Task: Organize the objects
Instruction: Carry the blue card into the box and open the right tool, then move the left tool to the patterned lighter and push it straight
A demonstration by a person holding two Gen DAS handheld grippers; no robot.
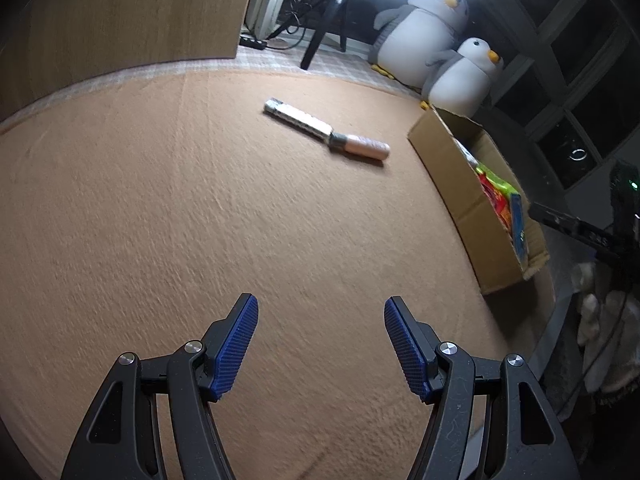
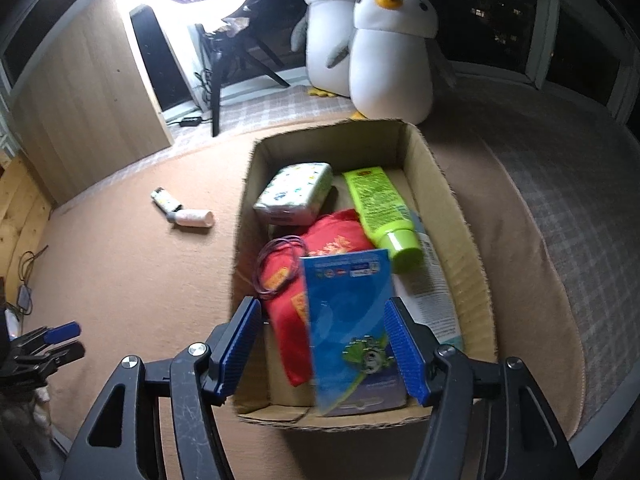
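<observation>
The left gripper is held low over the tan blanket, tilted forward, jaws spread wide with nothing between them. The right gripper is angled down over the near end of the cardboard box, jaws equally wide; the blue card package lies in the box below the gap, and contact cannot be determined. Farther in lie a red pouch, green tube and tissue pack. The pink-capped stick lies on the blanket left of the box. Two plush penguins stand beyond.

Black claw arms, ribbed blue pads, silver screws
</observation>
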